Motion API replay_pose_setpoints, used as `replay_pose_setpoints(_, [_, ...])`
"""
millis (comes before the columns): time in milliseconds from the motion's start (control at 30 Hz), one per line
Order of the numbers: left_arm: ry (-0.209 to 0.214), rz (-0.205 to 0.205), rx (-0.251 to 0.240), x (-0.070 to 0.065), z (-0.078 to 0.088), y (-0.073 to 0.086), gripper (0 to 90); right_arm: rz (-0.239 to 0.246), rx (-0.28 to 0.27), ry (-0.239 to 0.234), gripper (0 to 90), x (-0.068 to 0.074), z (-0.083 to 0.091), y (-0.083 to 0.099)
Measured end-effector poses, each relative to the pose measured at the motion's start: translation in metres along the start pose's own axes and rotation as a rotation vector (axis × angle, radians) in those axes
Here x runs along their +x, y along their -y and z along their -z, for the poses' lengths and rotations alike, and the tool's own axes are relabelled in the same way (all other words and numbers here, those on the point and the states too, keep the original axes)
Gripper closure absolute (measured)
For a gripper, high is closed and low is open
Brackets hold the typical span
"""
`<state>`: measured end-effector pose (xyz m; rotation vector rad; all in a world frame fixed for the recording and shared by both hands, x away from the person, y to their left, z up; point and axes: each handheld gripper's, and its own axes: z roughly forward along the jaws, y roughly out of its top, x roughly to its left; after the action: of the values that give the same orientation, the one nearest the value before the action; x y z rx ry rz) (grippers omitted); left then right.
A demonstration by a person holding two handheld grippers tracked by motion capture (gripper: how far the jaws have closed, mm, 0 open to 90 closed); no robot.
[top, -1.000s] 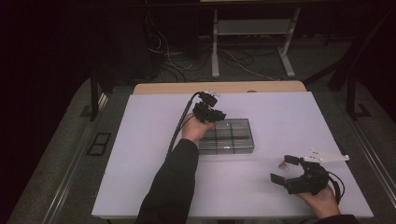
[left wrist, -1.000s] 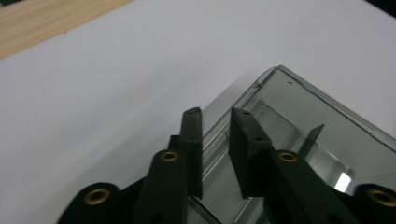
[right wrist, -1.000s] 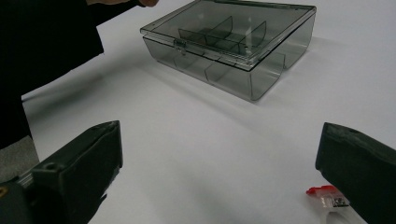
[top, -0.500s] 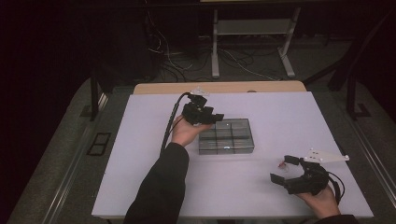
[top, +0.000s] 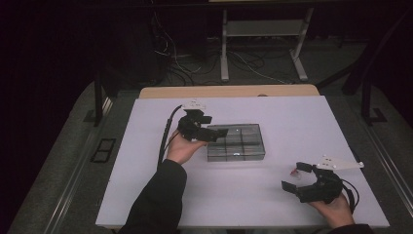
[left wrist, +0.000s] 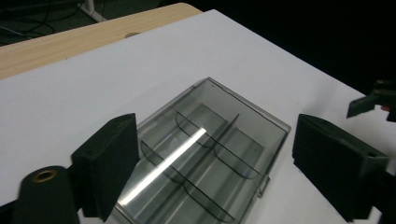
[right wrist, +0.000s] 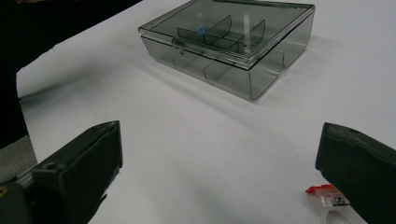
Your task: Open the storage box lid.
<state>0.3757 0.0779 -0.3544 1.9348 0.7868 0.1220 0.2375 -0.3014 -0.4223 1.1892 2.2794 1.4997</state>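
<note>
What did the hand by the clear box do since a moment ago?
The left claw slid back from over the smoky clear compartment box toward its left end, and its jaws have just been opening, with nothing between them. The box, lid shut, stayed put, as did the open right claw and the small red-tipped piece.

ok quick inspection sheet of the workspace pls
surface: white table top, bare wooden strip at the far edge
job's things: smoky clear compartment box, lid shut, dividers inside
clutter: small red and clear piece by the right gripper
grippers: left gripper at the box's left end, jaws have just been opening, nothing between them; right gripper open, nothing held
cables: black cable trailing from the left gripper
surroundings: dark floor, loose wires, metal stand behind
</note>
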Motion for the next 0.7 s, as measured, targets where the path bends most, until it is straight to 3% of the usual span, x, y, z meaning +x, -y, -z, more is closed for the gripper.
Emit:
replay_pose_setpoints(233, [0.004, 0.006, -0.008, -0.008, 0.009, 0.02, 0.0, 0.004, 0.004, 0.001, 0.5, 0.0, -0.002, -0.001])
replay_pose_setpoints(700, [0.016, -0.028, -0.012, -0.023, 0.021, 0.05, 0.0, 0.0, 0.021, -0.006, 0.5, 0.0, -0.003, -0.007])
